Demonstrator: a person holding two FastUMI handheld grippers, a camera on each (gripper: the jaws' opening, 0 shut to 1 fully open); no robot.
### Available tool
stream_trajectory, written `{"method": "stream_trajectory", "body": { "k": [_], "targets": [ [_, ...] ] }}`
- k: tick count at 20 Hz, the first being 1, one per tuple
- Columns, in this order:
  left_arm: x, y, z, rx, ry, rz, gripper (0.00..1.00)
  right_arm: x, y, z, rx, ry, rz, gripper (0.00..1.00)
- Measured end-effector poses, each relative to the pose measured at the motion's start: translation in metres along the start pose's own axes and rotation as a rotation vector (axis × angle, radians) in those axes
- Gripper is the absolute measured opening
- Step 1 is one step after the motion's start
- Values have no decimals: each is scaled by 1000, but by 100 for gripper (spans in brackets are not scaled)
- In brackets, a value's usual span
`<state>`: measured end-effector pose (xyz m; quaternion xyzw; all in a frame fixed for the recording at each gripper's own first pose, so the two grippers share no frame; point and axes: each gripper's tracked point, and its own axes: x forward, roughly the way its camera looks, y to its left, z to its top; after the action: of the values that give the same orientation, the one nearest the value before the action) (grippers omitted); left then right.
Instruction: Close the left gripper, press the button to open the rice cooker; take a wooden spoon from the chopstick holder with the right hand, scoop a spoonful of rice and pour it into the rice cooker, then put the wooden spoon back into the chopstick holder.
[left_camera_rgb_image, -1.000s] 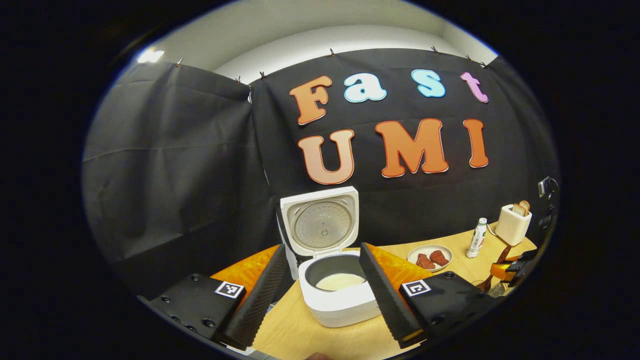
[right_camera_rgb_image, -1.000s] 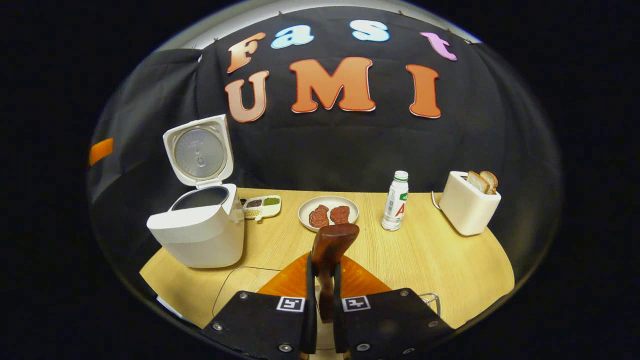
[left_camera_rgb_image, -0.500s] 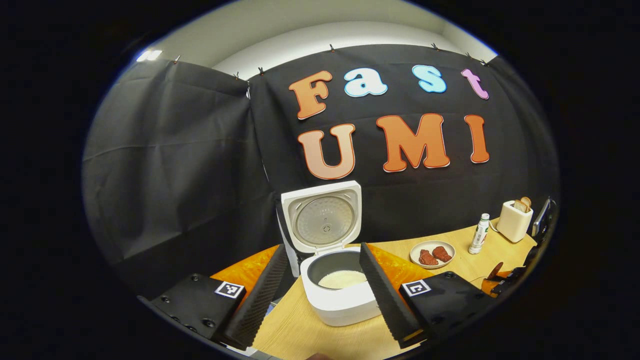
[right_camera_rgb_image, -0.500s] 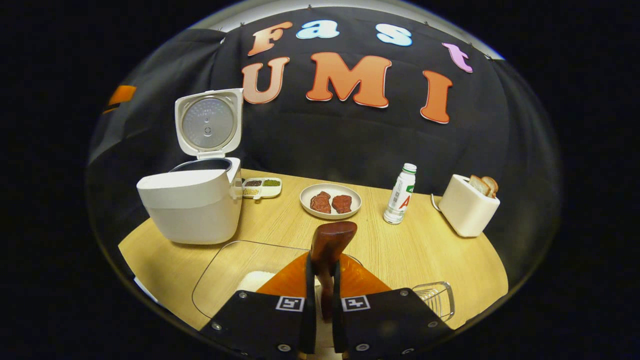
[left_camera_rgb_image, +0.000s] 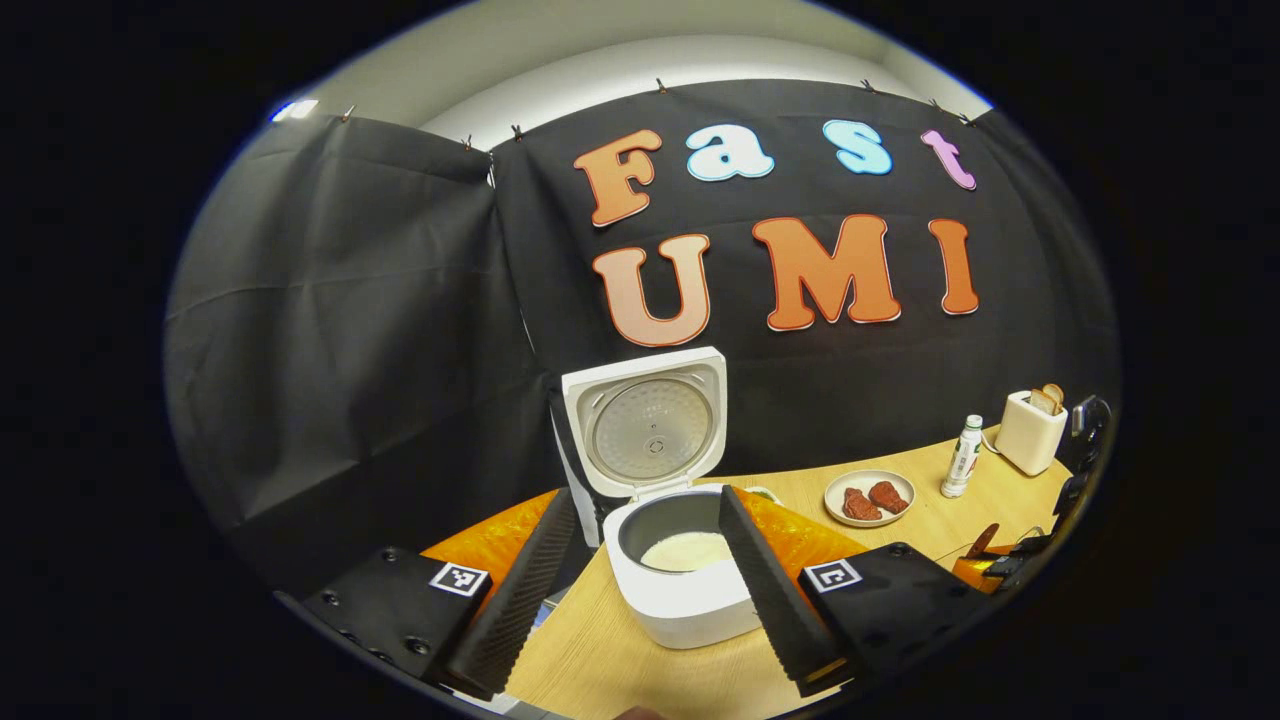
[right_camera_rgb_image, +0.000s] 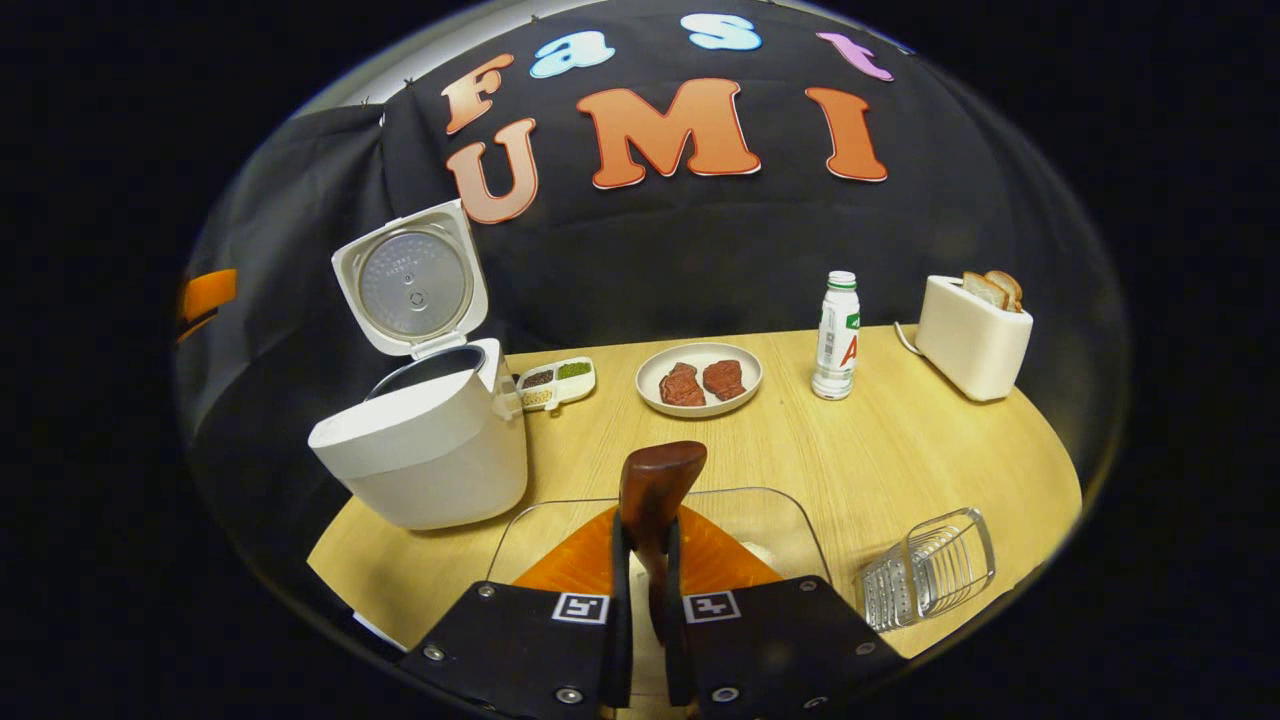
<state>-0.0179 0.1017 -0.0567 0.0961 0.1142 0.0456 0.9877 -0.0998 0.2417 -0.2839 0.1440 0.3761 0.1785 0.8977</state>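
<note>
White rice is seen in the open cooker (left_camera_rgb_image: 680, 590).
The spoon (right_camera_rgb_image: 655, 490) is clamped by the right gripper (right_camera_rgb_image: 645, 600) above the clear tub (right_camera_rgb_image: 790, 520); the left gripper (left_camera_rgb_image: 645, 590) is held wide open, empty.

Rice cooker (right_camera_rgb_image: 430, 440) left on table (right_camera_rgb_image: 900, 460), plate (right_camera_rgb_image: 699, 378) centre, bottle (right_camera_rgb_image: 837, 322) then toaster (right_camera_rgb_image: 972, 335) right.

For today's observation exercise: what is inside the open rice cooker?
In the left gripper view, the rice cooker holds a dark inner pot with a pale layer of rice at the bottom. The near wall covers the front of the pot's floor.
</note>
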Motion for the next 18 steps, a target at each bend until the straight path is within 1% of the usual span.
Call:
{"method": "stream_trajectory", "body": {
  "k": [5, 10, 13, 14, 15, 18],
  "targets": [
    [-1, 8, -5, -2, 8, 9, 96, 8, 15, -2, 113, 39, 30, 13],
    [-5, 18, -7, 1, 12, 27, 96, 19, 13, -2, 256, 73, 14, 13],
    [-7, 23, -9, 4, 14, 35, 96, 22, 15, 0, 330, 82, 21, 13],
    [-7, 23, -9, 5, 14, 35, 99, 23, 17, 0, 345, 87, 25, 13],
    [-8, 23, -9, 7, 14, 35, 96, 23, 18, 1, 366, 91, 34, 13],
    [-8, 23, -6, 16, 9, 32, 95, 26, 17, 0, 454, 110, 47, 13]
  ]
}}
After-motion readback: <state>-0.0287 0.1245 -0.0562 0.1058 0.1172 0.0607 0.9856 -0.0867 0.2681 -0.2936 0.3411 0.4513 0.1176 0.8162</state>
